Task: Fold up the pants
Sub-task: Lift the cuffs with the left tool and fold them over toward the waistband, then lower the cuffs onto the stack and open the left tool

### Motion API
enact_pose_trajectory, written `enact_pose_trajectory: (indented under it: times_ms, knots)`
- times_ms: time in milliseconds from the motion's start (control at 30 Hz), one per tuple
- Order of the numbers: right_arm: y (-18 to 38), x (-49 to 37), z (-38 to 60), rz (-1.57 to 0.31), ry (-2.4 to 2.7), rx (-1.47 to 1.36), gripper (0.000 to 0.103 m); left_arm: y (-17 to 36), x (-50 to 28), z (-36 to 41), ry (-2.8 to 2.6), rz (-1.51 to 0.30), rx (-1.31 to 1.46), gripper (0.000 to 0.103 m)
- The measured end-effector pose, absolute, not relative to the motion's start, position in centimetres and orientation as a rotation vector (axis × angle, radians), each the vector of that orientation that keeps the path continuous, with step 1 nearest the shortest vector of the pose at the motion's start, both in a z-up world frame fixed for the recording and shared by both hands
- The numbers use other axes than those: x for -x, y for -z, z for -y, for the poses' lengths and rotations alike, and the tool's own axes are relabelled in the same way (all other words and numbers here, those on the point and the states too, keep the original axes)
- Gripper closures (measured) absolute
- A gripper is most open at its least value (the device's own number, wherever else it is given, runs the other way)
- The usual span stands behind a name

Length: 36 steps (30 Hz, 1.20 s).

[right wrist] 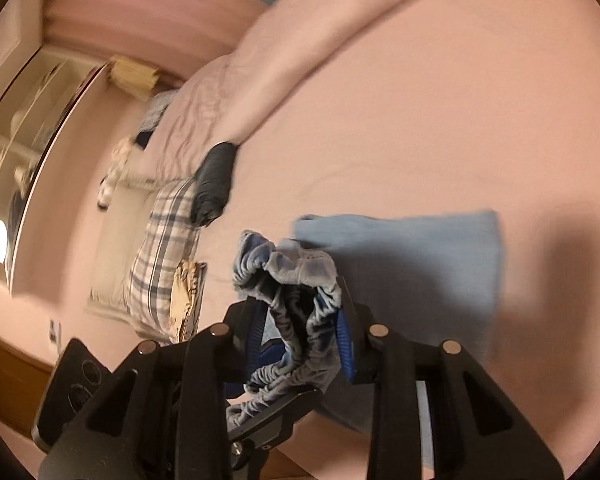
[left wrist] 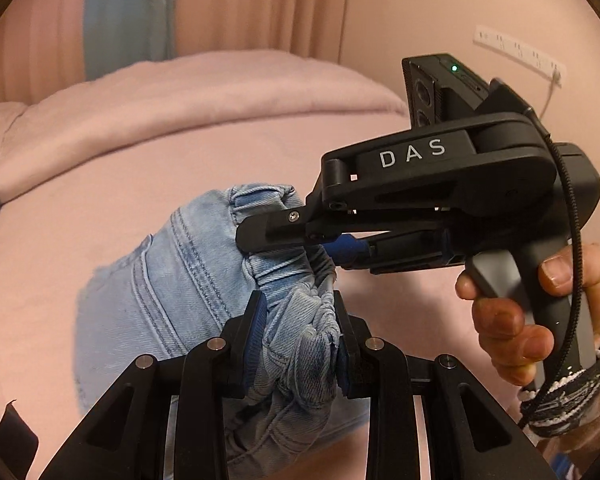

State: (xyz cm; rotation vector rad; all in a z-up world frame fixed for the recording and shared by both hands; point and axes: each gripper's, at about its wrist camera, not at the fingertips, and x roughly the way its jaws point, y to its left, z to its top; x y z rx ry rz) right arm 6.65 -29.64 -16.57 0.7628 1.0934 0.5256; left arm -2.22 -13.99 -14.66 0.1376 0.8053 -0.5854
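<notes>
**Both grippers clamped on the elastic waistband of light denim pants, over a pink bed**

Left gripper (left wrist: pixel 300 340): jaws drawn together on a thick bunch of the gathered waistband, blue ribbed pads (left wrist: pixel 256 332) pressed into the cloth on both sides. Right gripper (left wrist: pixel 256 240), held in the person's hand (left wrist: pixel 512 320): fingers closed on the same waistband a little further along; its own view shows the ruched band pinched between its pads (right wrist: pixel 346 344). The two grips sit close together, nearly touching.

Pants (left wrist: pixel 168 280): light-blue washed denim, soft rather than stiff, double-stitched seams, a back pocket showing. Waist end is lifted off the bedsheet (left wrist: pixel 140 168); the rest hangs down and trails onto the sheet, where the right wrist view shows a flat pale-blue panel lying.

Handling, as a judgement: light, limp, no fragility. The elasticated waistband is the thickest, most ridged part, so it should hold well under ribbed pads and not slip. Bunched cloth may hide extra layers, so a grip could carry more fabric than intended. For a tidy fold, the holds likely want to sit at the waistband's two ends, well apart, so the legs hang straight.

Surroundings: matte pink sheet, smooth; a plush folded blanket (left wrist: pixel 220 80) beyond; a plaid pillow (right wrist: pixel 164 248) at the bed's edge.
</notes>
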Motion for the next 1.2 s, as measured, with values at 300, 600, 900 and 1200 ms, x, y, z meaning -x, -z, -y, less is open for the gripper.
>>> enact_pose_trajectory:
  times_ms: [300,600,900,1200]
  knots:
    - [20.8,-5.7,34.0,-1.114,-0.461,-0.877,0.071,17.3,0.4,17.7,0.579,-0.877,-0.251,0.072]
    - [22.7,-5.3,35.3,-1.111,-0.435,-0.891,0.064,16.4,-1.1,18.5,0.717,-0.974,-0.057,0.044]
    - [16.1,-3.8,34.8,-0.979,-0.272,-0.522,0.050,11.8,0.9,10.6,0.596,-0.822,0.021,0.044]
    - [12.2,-5.3,29.4,-0.901,-0.285,-0.238,0.075,13.4,-4.1,7.9,0.384,-0.842,0.055,0.044]
